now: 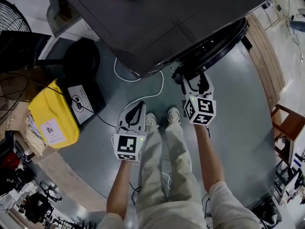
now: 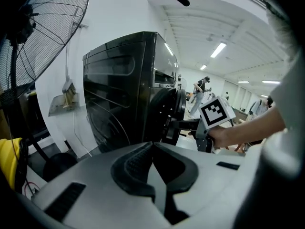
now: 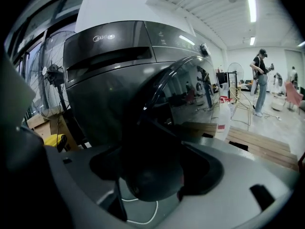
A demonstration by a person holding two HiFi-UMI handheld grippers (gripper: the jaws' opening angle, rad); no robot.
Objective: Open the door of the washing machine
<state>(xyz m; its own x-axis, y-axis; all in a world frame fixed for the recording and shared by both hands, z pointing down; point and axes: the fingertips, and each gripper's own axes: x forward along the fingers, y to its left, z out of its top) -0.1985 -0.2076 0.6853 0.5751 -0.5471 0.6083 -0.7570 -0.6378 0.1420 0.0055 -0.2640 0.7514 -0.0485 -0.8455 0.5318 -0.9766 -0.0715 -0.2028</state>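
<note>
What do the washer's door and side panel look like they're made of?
Door: glossy dark glass or clear plastic, probably; it mirrors the room and people sharply. Side panel: likely painted sheet metal, semi-gloss black, judging by its pressed ribs and soft light streaks.

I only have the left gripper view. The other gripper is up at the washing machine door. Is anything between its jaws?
Observer: Yes. The right gripper has its jaws apart, with the dark rim of the door between them.
Operator: Anything on the floor there?
Observer: A white cable loops on the floor just ahead of the person's shoes.
Operator: Where is my left gripper?
Observer: From above, the left gripper hangs over the floor, short of the washing machine, touching nothing.
</note>
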